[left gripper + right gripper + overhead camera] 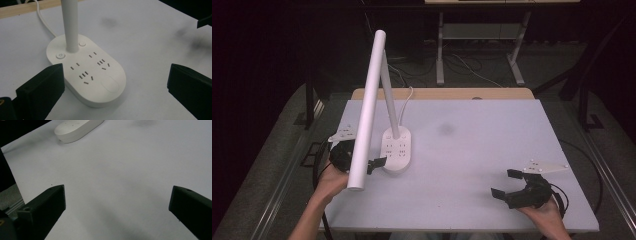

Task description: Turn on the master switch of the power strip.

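One desk lamp [377,95] stands left of centre in the high view, its oval base [87,72] on the white table [482,150]. On the base: two buttons, two socket groups. One cord [43,21] leaves toward upper left. Your left gripper [374,164], jaws apart, sits just beside the base, one jaw at its near edge. Your right gripper [507,185], jaws apart, holds nothing at lower right, well apart from the lamp
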